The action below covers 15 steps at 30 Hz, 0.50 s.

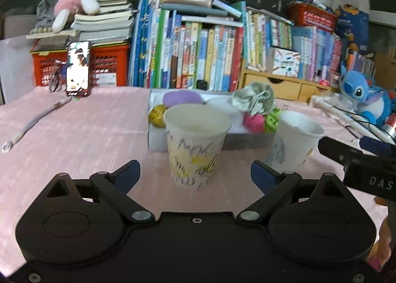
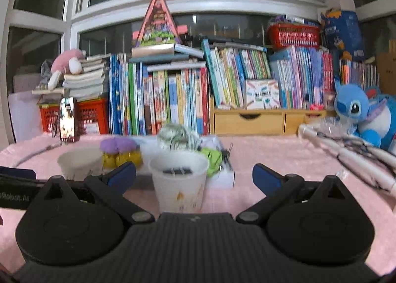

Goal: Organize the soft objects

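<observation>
Left gripper [image 1: 195, 171], nearest the lens in the left wrist view: fingers spread wide, nothing between them. Directly ahead, on the gap's centreline, stands a paper cup [image 1: 196, 144], upright and mouth-up, apparently set as a receptacle. Ahead and to the right, a second cup [image 1: 298, 139] stands apart from the first. It recurs centred ahead of the right gripper [image 2: 194, 176], likewise spread and empty; small dark clips seem to lie inside it, though blur prevents certainty.

Beyond both cups lies a shallow white tray [image 1: 158, 139] bearing the soft objects: a purple piece [image 1: 182, 98], a gold ball [image 1: 157, 114], a pink ball [image 1: 253, 122], a green ruffle [image 1: 271, 123] and a crumpled grey-white bundle [image 1: 255, 98]. They sit grouped together, within forward reach past the cups.

Judgement: sorting has barely begun; each tool appears paired with its own cup, poised to fetch from the tray.
</observation>
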Motion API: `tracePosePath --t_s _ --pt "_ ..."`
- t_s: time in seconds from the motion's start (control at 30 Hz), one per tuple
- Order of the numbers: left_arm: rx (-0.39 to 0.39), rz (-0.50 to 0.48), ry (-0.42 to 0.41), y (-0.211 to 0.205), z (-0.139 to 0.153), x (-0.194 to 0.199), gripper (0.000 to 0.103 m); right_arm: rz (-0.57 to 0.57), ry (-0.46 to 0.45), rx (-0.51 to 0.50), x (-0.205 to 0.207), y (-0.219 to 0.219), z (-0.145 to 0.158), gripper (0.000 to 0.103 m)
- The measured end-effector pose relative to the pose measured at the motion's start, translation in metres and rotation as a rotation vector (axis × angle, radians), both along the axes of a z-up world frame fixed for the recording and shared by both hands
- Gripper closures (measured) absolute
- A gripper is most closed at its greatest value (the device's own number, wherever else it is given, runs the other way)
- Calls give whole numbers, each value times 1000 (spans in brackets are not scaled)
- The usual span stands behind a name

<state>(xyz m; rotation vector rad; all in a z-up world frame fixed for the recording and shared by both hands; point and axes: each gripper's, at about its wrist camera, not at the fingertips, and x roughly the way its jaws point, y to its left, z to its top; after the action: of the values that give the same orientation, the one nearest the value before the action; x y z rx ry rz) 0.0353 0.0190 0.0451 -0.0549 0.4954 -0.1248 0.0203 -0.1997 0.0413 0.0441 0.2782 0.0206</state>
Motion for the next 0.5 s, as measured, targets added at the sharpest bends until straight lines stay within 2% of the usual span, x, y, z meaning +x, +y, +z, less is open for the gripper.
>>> tracePosePath --t_s 0.2,0.5 --pt "19 19 32 -4 -21 0 7 -11 72 22 0 -1 -21 0" --pt "68 22 60 -13 -44 2 7 -24 126 -11 -2 2 -41 0"
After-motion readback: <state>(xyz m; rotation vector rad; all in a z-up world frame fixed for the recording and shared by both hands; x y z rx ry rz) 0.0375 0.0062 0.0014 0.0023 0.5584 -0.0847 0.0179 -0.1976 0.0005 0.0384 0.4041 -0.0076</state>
